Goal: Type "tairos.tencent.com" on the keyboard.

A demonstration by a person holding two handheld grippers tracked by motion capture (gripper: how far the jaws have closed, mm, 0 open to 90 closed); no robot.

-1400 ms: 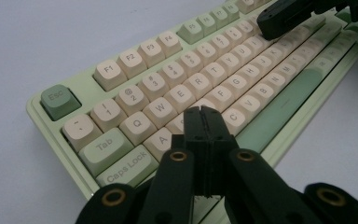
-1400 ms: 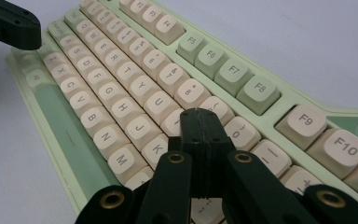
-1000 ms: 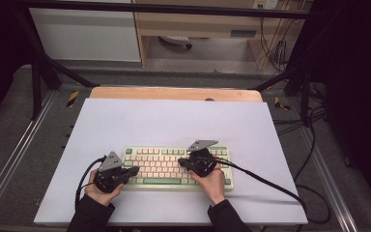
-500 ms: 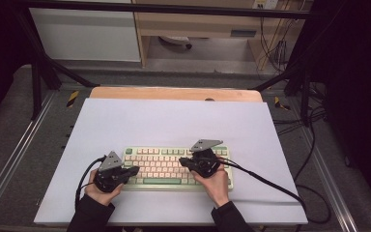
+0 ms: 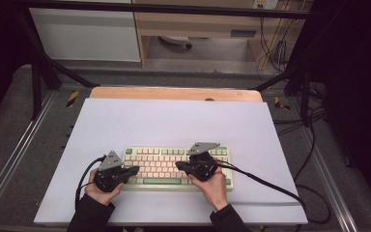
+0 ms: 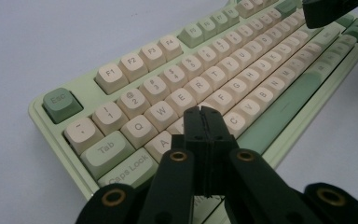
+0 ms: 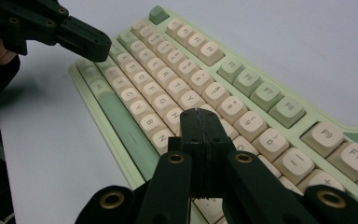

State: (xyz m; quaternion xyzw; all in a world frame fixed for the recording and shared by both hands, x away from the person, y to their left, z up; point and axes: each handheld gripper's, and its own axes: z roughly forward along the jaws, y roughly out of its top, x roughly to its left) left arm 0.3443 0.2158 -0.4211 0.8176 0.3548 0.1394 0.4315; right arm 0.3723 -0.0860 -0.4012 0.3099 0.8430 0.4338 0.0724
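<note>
1. Left tongs (image 6: 204,122) are seen closed on nothing, tips over the home-row keys.
2. Keyboard (image 5: 166,164), lying flat on the desk (image 5: 174,121), is judged rigid, fairly heavy, with loose-fitting keycaps; its side edges are best gripped.
3. Right tongs (image 7: 200,122) are likewise closed, holding nothing.

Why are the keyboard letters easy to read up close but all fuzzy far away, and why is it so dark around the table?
Left gripper view: keyboard keys near the shut left tongs are sharp, far keys blur. Right gripper view: keys by the right tongs read clearly, the far end softens. High view: the white table is brightly lit, the room's sides sink into shadow.
</note>
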